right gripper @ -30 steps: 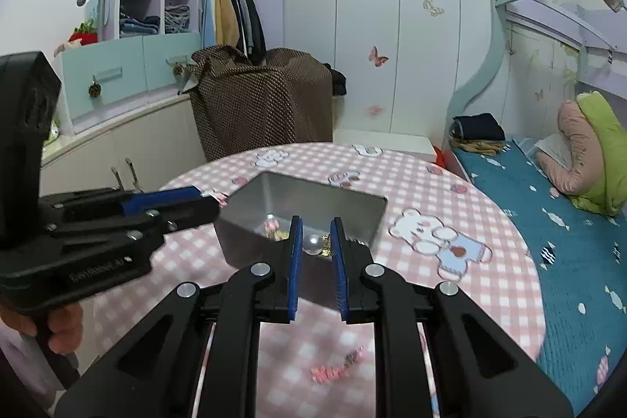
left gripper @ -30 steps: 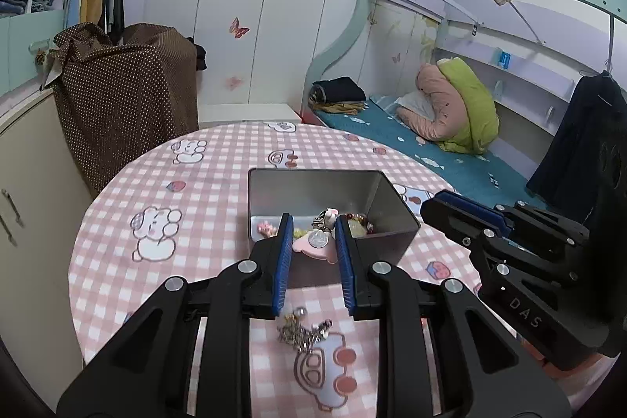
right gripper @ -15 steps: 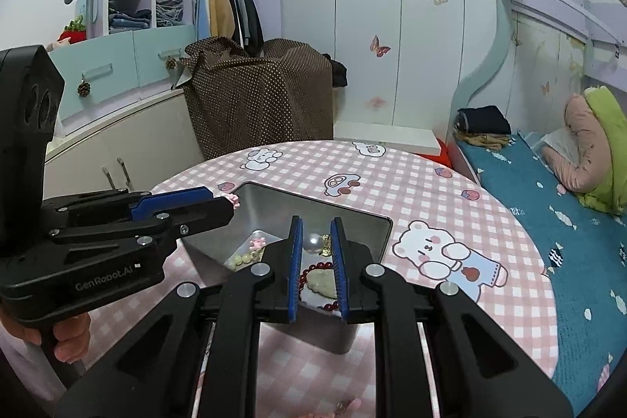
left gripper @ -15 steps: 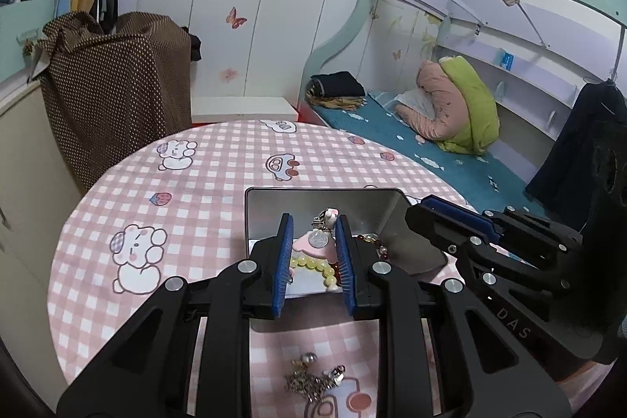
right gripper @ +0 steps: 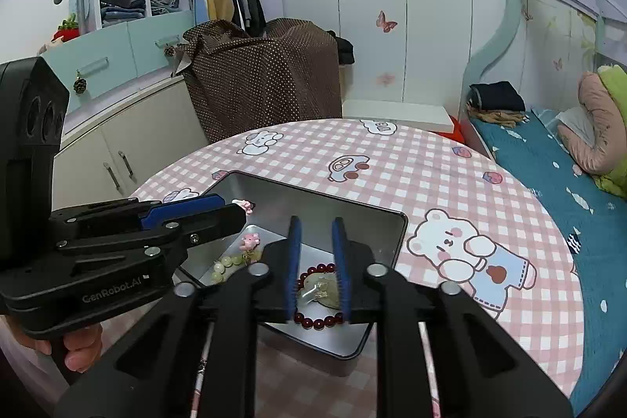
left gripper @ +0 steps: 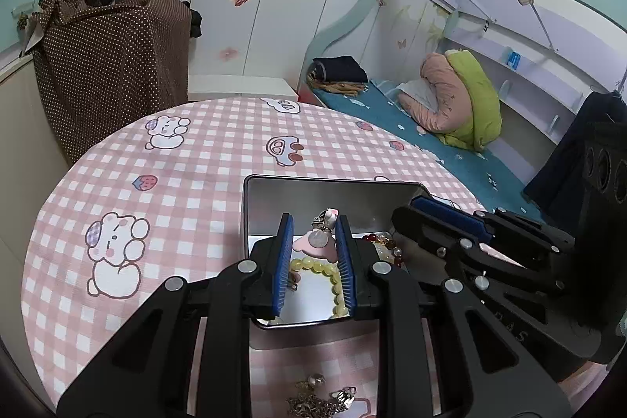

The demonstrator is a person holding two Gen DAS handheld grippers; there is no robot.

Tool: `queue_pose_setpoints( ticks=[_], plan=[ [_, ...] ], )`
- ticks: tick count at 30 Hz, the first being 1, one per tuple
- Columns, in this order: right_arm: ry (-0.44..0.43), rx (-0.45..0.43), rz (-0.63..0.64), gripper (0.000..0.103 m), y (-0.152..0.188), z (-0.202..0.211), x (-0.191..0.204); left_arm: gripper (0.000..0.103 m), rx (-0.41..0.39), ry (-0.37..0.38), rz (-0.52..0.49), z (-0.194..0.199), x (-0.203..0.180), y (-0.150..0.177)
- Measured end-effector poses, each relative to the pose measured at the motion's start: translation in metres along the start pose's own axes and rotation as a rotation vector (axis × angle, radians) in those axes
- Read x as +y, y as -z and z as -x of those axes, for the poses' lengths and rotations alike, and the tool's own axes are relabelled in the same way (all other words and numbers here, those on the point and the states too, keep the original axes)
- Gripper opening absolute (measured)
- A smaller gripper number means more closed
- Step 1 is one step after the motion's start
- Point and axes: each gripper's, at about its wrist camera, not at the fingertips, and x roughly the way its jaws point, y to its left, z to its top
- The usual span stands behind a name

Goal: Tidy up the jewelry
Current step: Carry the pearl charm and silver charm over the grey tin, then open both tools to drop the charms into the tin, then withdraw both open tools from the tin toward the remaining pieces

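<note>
A silver metal box (left gripper: 313, 190) (right gripper: 376, 218) sits on the pink checked table. My left gripper (left gripper: 313, 226) is over the box and shut on a pink charm with a silver disc (left gripper: 317, 239). Inside the box lie a yellow bead bracelet (left gripper: 313, 267), a red bead bracelet (right gripper: 317, 320) and a pink flower piece (right gripper: 249, 241). My right gripper (right gripper: 316, 228) is over the box with nothing between its blue pads (right gripper: 341, 261), which stand slightly apart. A silver chain (left gripper: 321, 400) lies on the table in front of the box.
The round table (left gripper: 176, 163) has a pink checked cloth with bear prints. A brown dotted cover (right gripper: 266, 77) stands behind it, with cabinets to the left and a bed (right gripper: 548, 159) to the right.
Both grippers moved forward over the box. The pearl piece that sat between the right pads is gone from them, and the pads have parted a little. The left still holds the pink charm.
</note>
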Motion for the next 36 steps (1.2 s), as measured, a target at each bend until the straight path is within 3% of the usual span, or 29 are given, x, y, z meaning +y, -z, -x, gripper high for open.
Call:
queue_pose_setpoints(
  ticks=[3, 8, 10, 12, 16, 18, 23, 36],
  plan=[
    [0.036, -0.023, 0.001, 0.061, -0.001, 0.005, -0.002, 0.023, -0.001, -0.006, 0.001, 0.000, 0.001, 0.000],
    [0.073, -0.058, -0.017, 0.076, -0.004, 0.014, -0.011, 0.023, -0.007, -0.008, -0.009, 0.002, -0.001, 0.000],
    [0.094, -0.063, -0.021, 0.078, -0.003, 0.017, -0.014, 0.024, -0.013, -0.020, -0.018, 0.004, -0.004, 0.000],
    [0.108, -0.062, -0.030, 0.082, -0.003, 0.018, -0.018, 0.034, -0.013, -0.025, -0.017, 0.005, -0.005, 0.000],
    [0.139, -0.058, -0.059, 0.084, 0.001, 0.022, -0.026, 0.038, -0.019, -0.036, -0.020, 0.010, -0.007, 0.001],
    [0.141, -0.061, -0.064, 0.084, 0.002, 0.024, -0.027, 0.045, -0.017, -0.044, -0.019, 0.012, -0.007, 0.001],
    [0.153, -0.073, -0.057, 0.086, 0.003, 0.033, -0.024, 0.046, -0.017, -0.054, -0.020, 0.017, -0.010, 0.003],
    [0.199, -0.117, -0.077, 0.094, 0.010, 0.069, -0.025, 0.064, -0.042, -0.100, -0.041, 0.049, -0.021, 0.015]
  ],
)
